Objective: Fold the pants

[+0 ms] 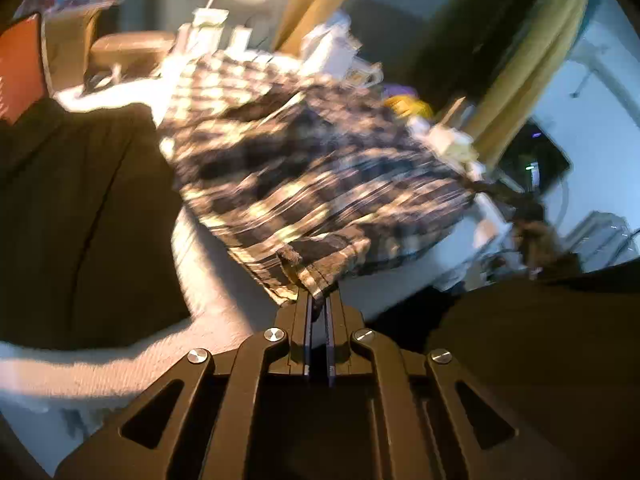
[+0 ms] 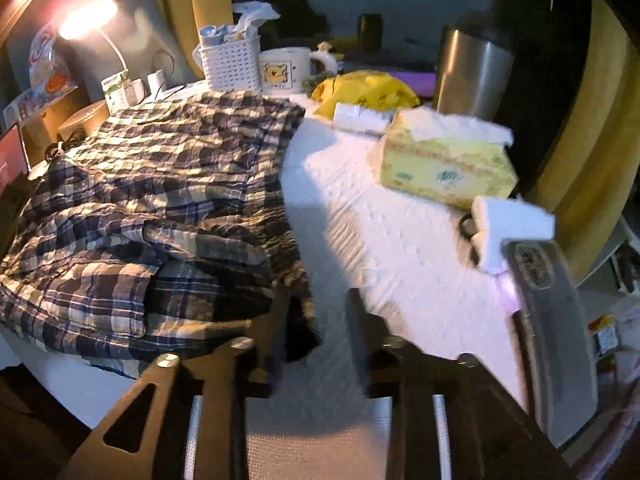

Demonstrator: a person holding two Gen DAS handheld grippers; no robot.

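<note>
Two grippers work at a table covered in white cloth, where the plaid pants lie rumpled and partly doubled over on the left half of the surface. On the far left of the right wrist view a lit lamp shines over the back corner, and a white basket stands behind the pants with a mug just beside it. Further right come a yellow bag, a steel flask and a tissue box resting on the bare cloth, well apart from the pants. The left gripper has its jaws pressed together on a hem corner of the pants, and the fabric stretches away from it, blurred, across the table. The right gripper sits at the near right edge of the pants with its jaws spread apart; its left finger touches the fabric edge, and nothing is clamped between the two.
</note>
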